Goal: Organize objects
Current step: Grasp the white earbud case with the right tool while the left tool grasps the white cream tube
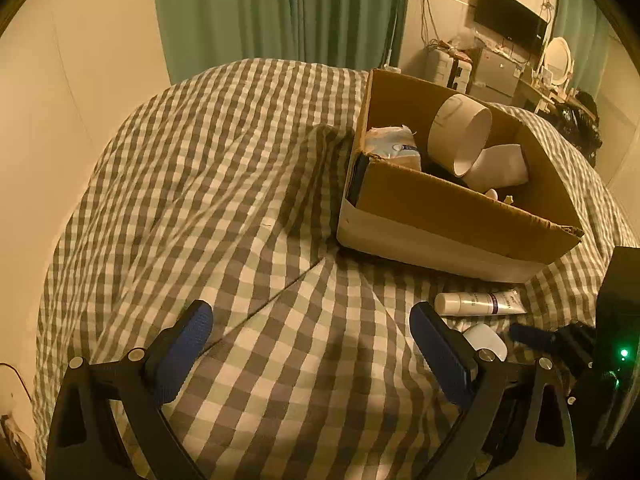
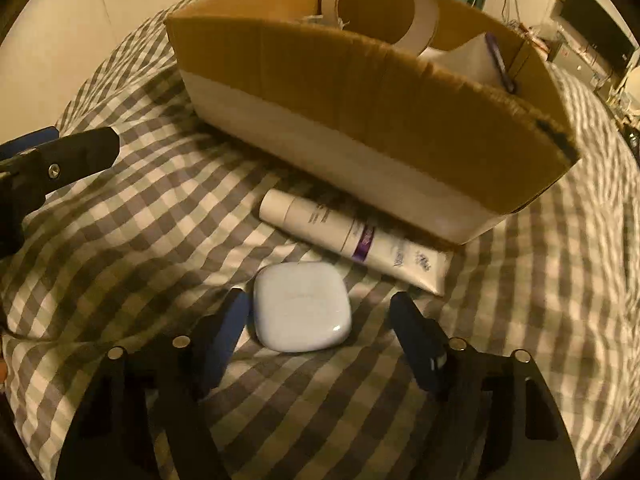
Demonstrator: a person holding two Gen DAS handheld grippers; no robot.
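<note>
1. Bed (image 1: 240, 184) with a checked cover fills both views; a cardboard box (image 1: 460, 216) sits on it, right of centre in the left wrist view and across the top of the right wrist view.
2. Inside the box, a wide cardboard roll (image 1: 460, 136) leans on its side beside a white roll (image 1: 500, 168), with a soft white pack (image 1: 392, 144) in the upper left corner.
3. A white tube (image 2: 352, 240) with a purple band lies on the bed just in front of the box, cap toward the left of the frame.
4. A white rounded-square case (image 2: 302, 306) lies just below the tube, at lower centre of the right wrist view.
5. The right hand-held gripper (image 2: 316, 328) is open, its jaws spread to either side of the case; the left pad (image 2: 230, 332) is just beside the case edge, the right one apart from it.
6. The left hand-held gripper (image 1: 310, 340) is open over bare cover at the bottom of its frame, holding nothing, with the tube and case to its right.
7. Green curtains (image 1: 280, 12) hang at top centre; a dark screen (image 1: 512, 16) is on the wall at upper right.
</note>
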